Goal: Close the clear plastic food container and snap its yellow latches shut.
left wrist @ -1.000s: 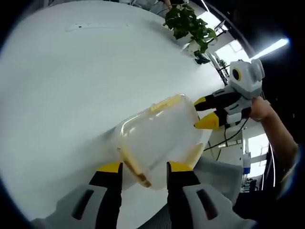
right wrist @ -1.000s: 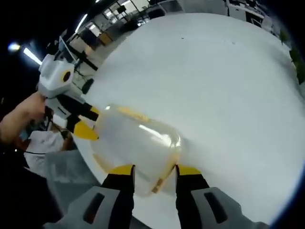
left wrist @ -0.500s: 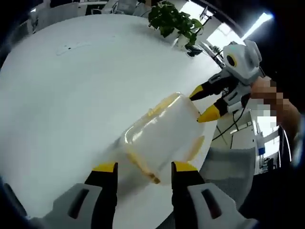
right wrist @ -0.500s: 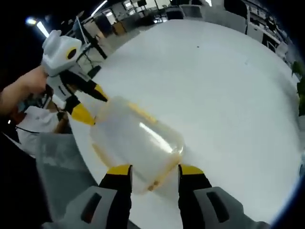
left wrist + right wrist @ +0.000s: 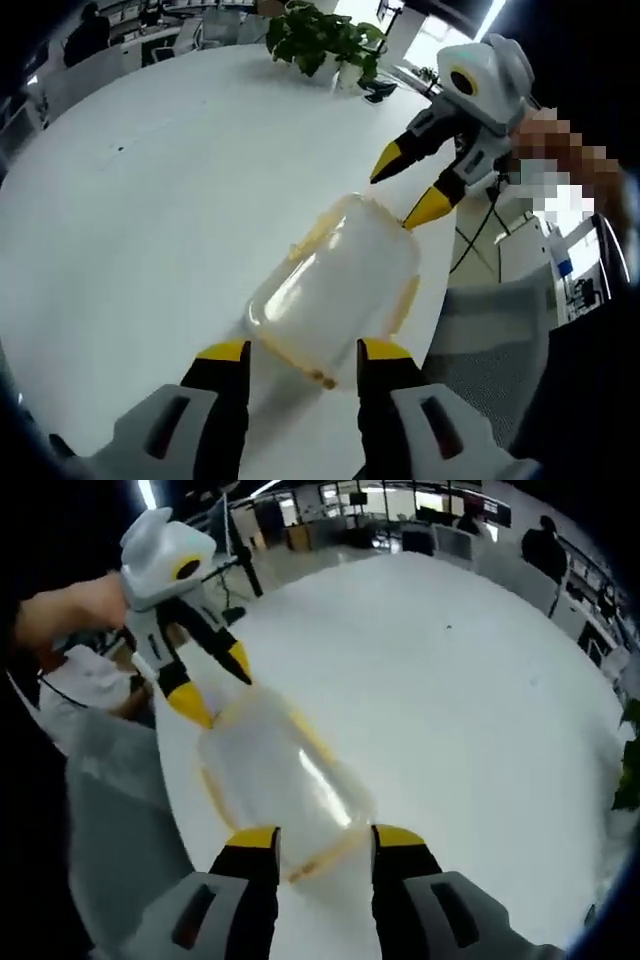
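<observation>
White round table point(image 5: 150, 220), potted plant point(image 5: 315, 35), perhaps office desks beyond

The container point(image 5: 335, 290) was cloudy, so whatever lay inside could not be made out, and whether its lid sat fully down could not be told. Its yellow latches point(image 5: 405, 303) were thin blurred strips; snapped or loose was unclear. In the right gripper view the container's point(image 5: 283, 780) near end was hidden between the right gripper's point(image 5: 320, 842) tips. The plant point(image 5: 318, 38) was cut off at the top edge, and a person point(image 5: 545, 542) far back was too small to read.
</observation>
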Available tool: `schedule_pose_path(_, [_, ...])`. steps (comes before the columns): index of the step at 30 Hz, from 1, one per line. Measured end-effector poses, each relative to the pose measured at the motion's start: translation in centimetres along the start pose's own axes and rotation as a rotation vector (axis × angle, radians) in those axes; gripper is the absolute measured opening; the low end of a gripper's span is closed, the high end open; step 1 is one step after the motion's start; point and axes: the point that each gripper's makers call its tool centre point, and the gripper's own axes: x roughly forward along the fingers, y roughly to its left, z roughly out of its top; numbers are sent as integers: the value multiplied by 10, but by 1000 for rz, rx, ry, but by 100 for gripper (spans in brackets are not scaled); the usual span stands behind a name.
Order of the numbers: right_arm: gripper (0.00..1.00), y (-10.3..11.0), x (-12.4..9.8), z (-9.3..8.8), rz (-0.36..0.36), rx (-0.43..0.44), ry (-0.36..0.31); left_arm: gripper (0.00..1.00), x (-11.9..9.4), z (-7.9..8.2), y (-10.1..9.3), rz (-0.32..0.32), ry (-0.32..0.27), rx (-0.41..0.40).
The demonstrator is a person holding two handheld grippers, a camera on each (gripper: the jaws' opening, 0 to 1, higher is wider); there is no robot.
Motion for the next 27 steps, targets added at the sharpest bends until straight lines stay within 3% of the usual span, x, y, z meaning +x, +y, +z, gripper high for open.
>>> schedule_pose_path(5, [34,5,0,9,28,-62,3,40,-1,7,-1,-12,-16,54])
schedule_pose_path(10, [35,11,-2,20,47,-99,-13,40,-1,13,-11,-42,-15,169])
schedule_pose_path(16, [37,16,5,21,63,-171,7,40,2,13,-14,-44,2,227])
schedule_pose_path(27, [35,21,10,25,91,-206,12,36,6,17,-19,-66,4,268])
